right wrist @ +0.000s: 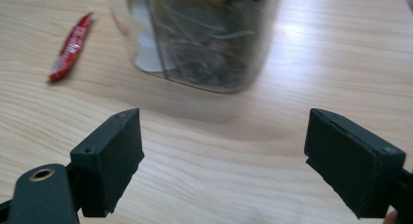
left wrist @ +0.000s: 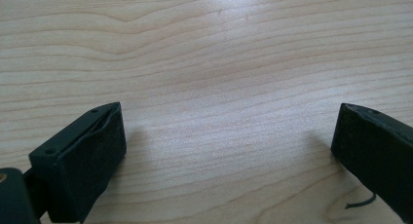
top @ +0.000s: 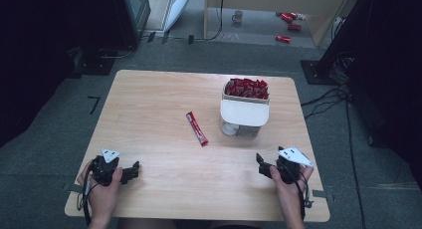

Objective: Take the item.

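red sachet point(top: 197, 129) lies mid-table, long axis far-left to near-right | right gripper point(top: 263, 165) slightly nearer, sachet far-left of it, jaws wide, empty | left gripper point(top: 133, 170) jaws wide, empty | container point(top: 245, 114) right of sachet

left gripper point(top: 130, 172): black, grey three-cornered plate | right gripper point(top: 262, 165): same (screw holes in jaws) | sleeves: apparently none

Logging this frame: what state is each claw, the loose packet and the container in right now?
Left claw: open, nothing between its jaws, low over bare wood.
Right claw: open, holding nothing, facing the container.
Red packet: lying flat on the table, sealed as far as I can tell, apart from the container.
Container: upright, top open and full of red packets.
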Motion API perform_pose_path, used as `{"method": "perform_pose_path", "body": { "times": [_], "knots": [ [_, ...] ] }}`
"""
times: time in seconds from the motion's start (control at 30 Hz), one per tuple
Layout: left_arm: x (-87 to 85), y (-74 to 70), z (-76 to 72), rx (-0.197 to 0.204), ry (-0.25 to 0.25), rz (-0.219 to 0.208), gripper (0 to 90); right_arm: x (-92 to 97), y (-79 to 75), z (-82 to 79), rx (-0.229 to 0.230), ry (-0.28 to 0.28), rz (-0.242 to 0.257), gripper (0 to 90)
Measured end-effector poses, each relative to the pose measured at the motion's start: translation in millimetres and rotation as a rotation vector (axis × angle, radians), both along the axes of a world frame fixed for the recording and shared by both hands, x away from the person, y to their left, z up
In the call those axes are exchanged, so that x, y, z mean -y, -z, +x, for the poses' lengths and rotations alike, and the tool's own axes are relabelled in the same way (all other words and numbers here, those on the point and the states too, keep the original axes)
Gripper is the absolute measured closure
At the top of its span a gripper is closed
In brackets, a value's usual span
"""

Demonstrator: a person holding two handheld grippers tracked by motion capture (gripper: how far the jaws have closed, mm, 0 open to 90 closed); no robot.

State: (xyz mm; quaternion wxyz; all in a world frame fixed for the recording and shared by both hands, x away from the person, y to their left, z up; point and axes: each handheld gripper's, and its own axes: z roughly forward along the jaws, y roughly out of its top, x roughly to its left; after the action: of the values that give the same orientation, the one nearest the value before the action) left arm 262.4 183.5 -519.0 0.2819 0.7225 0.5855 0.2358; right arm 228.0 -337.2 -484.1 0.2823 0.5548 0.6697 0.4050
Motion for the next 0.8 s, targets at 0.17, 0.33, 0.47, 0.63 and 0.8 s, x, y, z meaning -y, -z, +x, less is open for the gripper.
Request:
{"method": "perform_pose_path", "body": {
  "times": [0.17,0.33,0.47,0.63,0.8],
  "knots": [
    [0.0,0.0,0.0,0.000,0.000,0.000,0.0,23.3,9.2,-8.2,-0.018,0.052,-0.006,14.1],
    [-0.1,0.0,0.0,-0.001,0.001,0.001,0.0,46.4,21.0,-16.0,-0.045,0.112,-0.009,14.1],
    [0.1,-0.1,-0.5,-0.001,0.003,0.001,0.0,62.3,30.1,-21.6,-0.091,0.158,-0.032,13.9],
    [0.1,0.0,-0.5,0.000,0.003,0.001,0.0,76.6,38.5,-28.6,-0.133,0.190,-0.058,13.8],
    [0.1,0.0,-0.6,0.000,0.003,0.001,0.0,81.1,40.4,-30.5,-0.178,0.216,-0.078,13.6]
  ]
}}
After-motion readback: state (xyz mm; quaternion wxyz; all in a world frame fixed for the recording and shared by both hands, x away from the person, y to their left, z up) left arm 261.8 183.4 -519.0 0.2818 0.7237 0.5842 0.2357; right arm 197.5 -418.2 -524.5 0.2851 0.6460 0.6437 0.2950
